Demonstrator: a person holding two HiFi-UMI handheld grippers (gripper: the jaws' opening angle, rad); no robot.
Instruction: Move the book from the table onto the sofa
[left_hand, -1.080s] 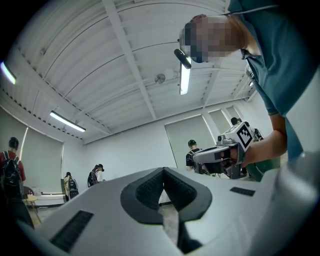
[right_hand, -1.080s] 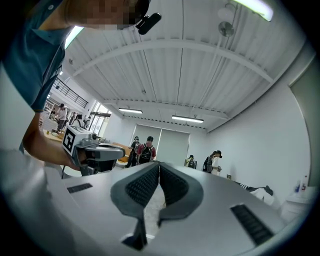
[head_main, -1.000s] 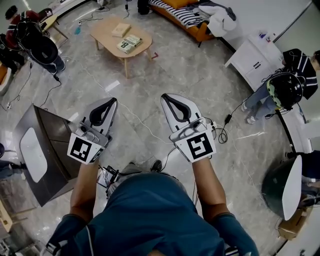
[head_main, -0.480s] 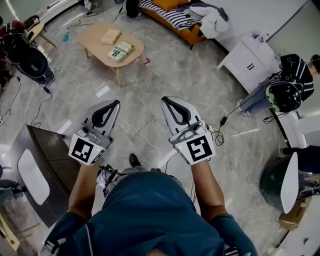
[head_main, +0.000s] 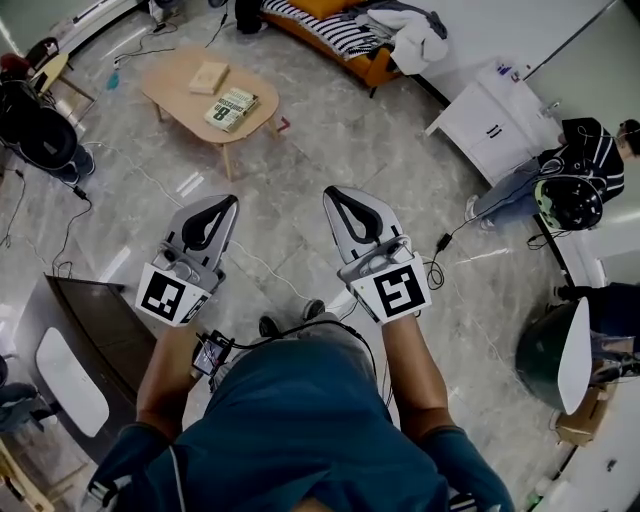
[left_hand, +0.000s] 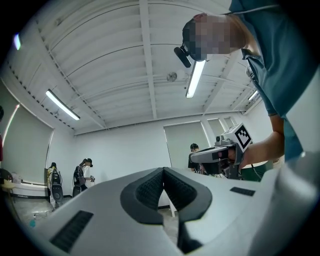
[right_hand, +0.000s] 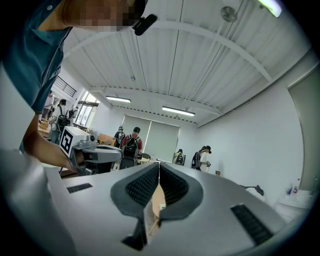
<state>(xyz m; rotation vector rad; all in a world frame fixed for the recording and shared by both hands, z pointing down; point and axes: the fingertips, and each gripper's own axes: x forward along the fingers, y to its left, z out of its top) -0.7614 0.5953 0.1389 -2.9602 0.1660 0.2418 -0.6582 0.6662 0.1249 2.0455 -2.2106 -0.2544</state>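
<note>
Head view: both forearms reach forward side by side above the grey stone floor (head_main: 300, 150). The left gripper (head_main: 222, 202) and right gripper (head_main: 336, 194) are held about level and point ahead, with their marker cubes toward the camera. The book (head_main: 231, 108) lies on the low wooden table (head_main: 165, 90) at upper left, well apart from both grippers and near a tan second book (head_main: 209, 77). The sofa (head_main: 345, 40) — orange, with striped bedding — stands beyond the table, and a white cabinet (head_main: 490, 125) is to its right.

Left gripper view: the jaws are pressed together and empty, tilted slightly up toward a ribbed ceiling (left_hand: 125, 60).

Right gripper view: the jaws are together too — nothing between them. People (right_hand: 131, 142) stand in the background.
</note>
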